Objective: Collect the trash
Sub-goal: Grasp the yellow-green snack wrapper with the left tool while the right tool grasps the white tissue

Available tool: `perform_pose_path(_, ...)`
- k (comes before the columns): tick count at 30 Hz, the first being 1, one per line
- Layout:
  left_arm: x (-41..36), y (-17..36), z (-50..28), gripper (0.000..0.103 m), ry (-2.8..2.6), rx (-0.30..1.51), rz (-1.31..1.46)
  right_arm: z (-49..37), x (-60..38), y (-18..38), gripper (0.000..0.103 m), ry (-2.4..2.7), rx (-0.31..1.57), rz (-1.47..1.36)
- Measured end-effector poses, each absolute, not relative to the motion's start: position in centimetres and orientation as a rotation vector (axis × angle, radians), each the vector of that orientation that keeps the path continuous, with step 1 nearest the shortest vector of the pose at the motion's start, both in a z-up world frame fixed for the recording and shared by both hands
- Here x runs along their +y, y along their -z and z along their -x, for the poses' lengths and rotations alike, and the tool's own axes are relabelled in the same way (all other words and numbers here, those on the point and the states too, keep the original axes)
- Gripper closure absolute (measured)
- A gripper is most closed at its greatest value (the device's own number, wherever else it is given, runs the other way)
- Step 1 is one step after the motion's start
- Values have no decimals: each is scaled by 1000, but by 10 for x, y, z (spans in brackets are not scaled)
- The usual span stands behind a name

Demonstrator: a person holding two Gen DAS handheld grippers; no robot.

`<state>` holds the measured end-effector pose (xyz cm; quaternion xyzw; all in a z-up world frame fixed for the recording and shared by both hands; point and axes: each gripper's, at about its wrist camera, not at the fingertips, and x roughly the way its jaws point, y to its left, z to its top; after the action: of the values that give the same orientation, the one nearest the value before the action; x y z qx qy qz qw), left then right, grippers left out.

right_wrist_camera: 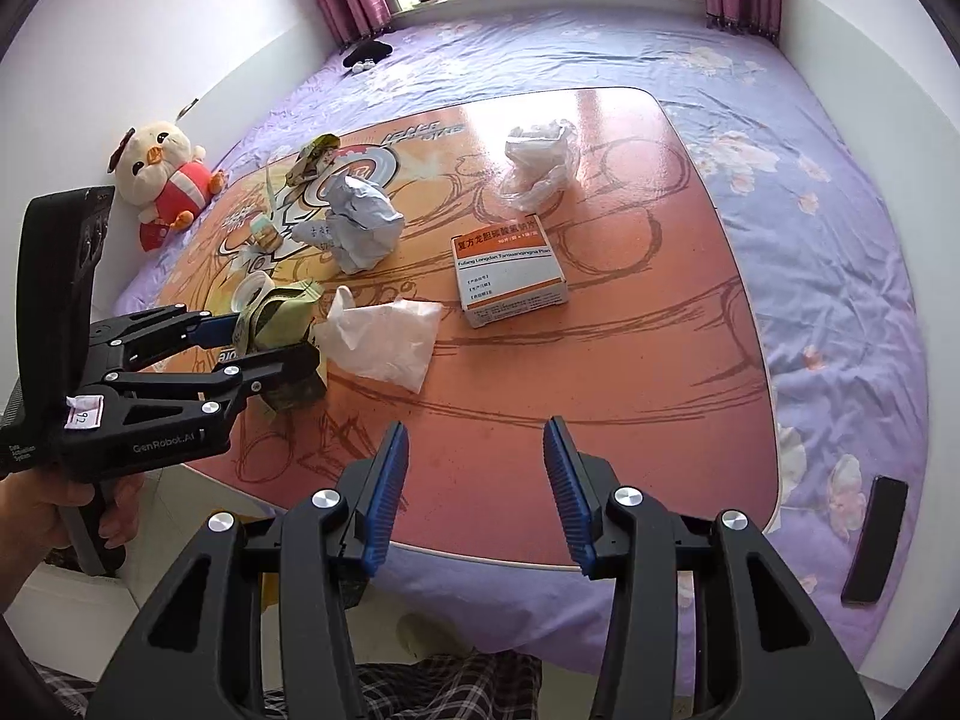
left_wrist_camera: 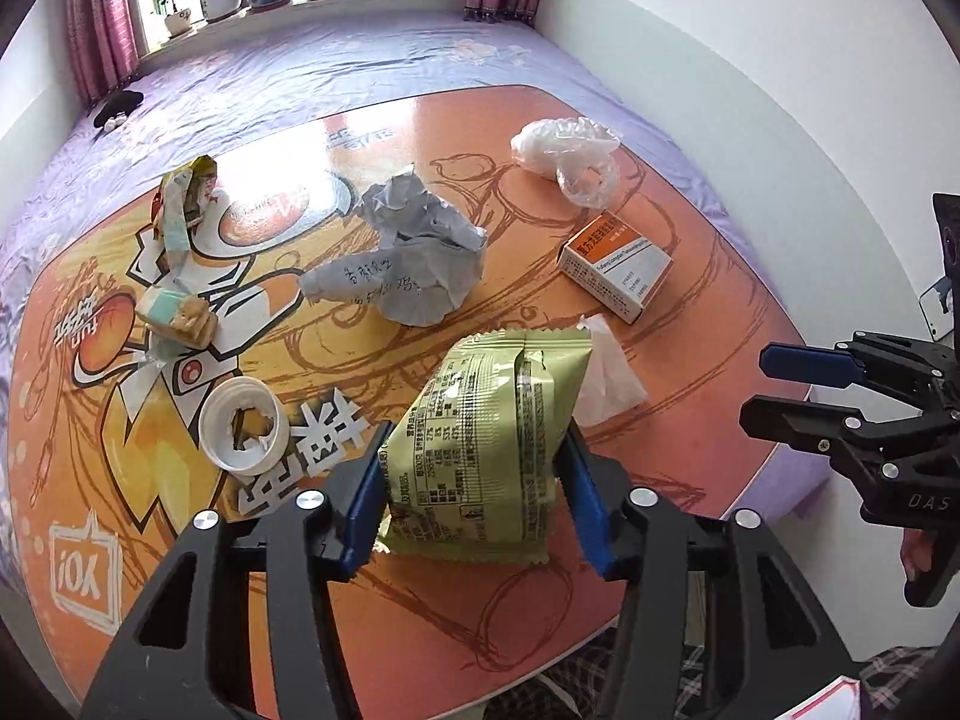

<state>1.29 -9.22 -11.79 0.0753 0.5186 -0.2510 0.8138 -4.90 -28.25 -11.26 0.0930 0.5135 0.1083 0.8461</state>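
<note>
trash: the green snack packet (left_wrist_camera: 486, 444) sits between the blue pads of my left gripper (left_wrist_camera: 474, 480), pads pressing both sides, so i read that as a grip on the packet near the front edge of the orange table (left_wrist_camera: 690, 396). the packet looks puffy and slick, and the pads bite mid-body rather than on a seam, so the main risk is it squirting out or rotating if i lift fast. its far corner is beside or over the white tissue (left_wrist_camera: 606, 372); i can't tell if they touch, and a drag instead of a clean lift could sweep the tissue off the edge. right gripper (right_wrist_camera: 474, 480) is partly spread with nothing between the pads, hovering over the near edge of the table. the two grippers are close on that side, so a crossing move could clip them together. the rest still lies out: crumpled grey paper (left_wrist_camera: 420, 246) mid-table, medicine box (left_wrist_camera: 618, 270) right of it, clear plastic wrap (left_wrist_camera: 570, 156) beyond that, a white lid (left_wrist_camera: 240, 426) and wrappers (left_wrist_camera: 180, 204) on the left. no bin is visible in either view, so i can't say where the drop goes; carrying blind is its own risk. the light tissue and wrap could shift from any arm brush.
</note>
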Motion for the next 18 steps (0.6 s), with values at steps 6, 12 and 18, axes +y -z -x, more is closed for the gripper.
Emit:
perform_pose_path(6, -57, 120, -5, 57, 414, 1131, -83, 41, -264, 119, 55, -289, 1086, -175)
perform_pose_path(12, -18, 119, 8, 57, 265, 1125, -49, 34, -241, 124, 55, -335, 1085, -134)
perform_pose_path(18, 15, 118, 14, 56, 122, 1110, -9, 21, -227, 131, 55, -321, 1058, -101)
